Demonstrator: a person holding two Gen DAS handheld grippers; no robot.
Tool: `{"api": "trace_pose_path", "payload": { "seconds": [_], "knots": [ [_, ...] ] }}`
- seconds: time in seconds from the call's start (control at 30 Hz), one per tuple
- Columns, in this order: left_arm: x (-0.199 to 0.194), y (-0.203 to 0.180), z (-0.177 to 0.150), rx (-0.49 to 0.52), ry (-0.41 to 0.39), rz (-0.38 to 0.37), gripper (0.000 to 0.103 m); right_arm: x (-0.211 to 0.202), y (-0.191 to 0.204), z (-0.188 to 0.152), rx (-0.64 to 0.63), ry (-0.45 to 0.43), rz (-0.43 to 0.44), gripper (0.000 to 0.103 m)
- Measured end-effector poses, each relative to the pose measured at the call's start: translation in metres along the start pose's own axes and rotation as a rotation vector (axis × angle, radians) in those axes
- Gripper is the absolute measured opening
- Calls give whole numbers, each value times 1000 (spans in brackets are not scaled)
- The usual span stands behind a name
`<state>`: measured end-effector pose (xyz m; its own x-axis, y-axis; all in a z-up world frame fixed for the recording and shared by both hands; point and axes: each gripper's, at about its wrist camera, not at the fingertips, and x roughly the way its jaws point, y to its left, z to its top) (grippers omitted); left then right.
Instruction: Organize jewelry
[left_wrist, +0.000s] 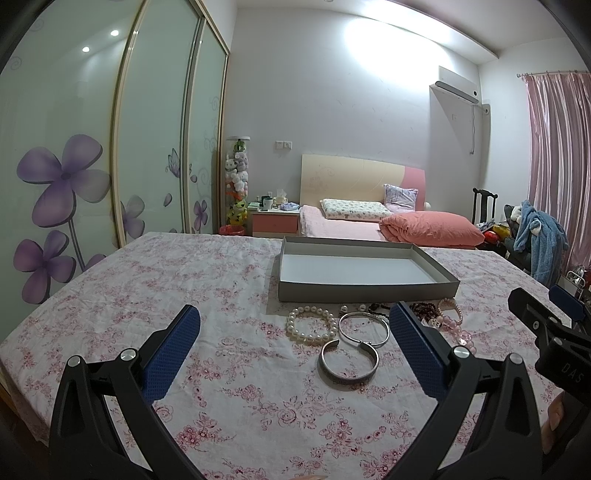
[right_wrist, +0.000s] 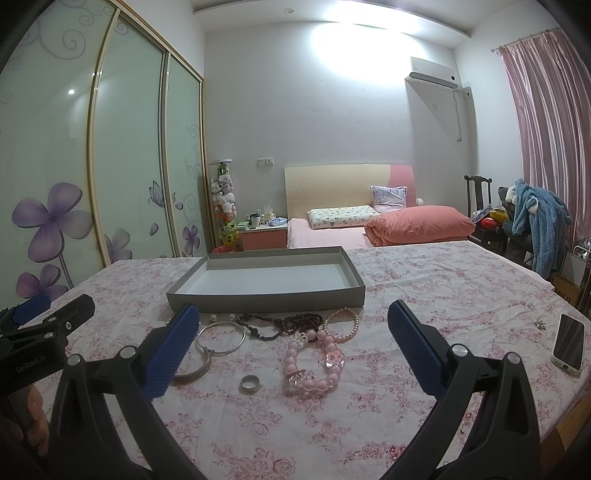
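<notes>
You had the tabletop (right_wrist: 424, 280), under its pink floral cloth, carrying everything; the grey tray (right_wrist: 266, 295) lay at the far side with nothing in it, and the jewelry sat in a loose row just in front of its near wall; nothing looked sorted yet. Both grippers were released and held nothing: the left gripper (left_wrist: 295, 354) hung over the pearl bracelet (left_wrist: 312, 326), the thin silver bangle (left_wrist: 364, 328) and the wide silver cuff (left_wrist: 349, 363); the right gripper (right_wrist: 293, 350) hung over the pink bead bracelet (right_wrist: 314, 365) and the small ring (right_wrist: 250, 383). To do this step well, you would likely have taken one piece at a time, pinching a bead strand across its side, not the flat metal, and lifting clear of the dark bead strands (right_wrist: 280, 325) that touched their neighbours. Only the right view showed the ring, the phone (right_wrist: 569, 345) and the dark strands in full; only the left showed the whole pearl bracelet.
</notes>
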<state>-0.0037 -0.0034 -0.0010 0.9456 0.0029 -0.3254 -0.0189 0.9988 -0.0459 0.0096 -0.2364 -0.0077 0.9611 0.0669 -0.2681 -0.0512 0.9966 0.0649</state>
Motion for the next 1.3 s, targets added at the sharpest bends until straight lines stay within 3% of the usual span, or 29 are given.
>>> {"api": "trace_pose_path", "payload": {
  "seconds": [1.07,1.3],
  "knots": [
    [-2,-2,-2,-2,6,0,101,2,0,-1,2,6,0,99],
    [15,-7,-10,1,66,-3,101,22,-8,-5,16,85,-23,99]
  ]
}}
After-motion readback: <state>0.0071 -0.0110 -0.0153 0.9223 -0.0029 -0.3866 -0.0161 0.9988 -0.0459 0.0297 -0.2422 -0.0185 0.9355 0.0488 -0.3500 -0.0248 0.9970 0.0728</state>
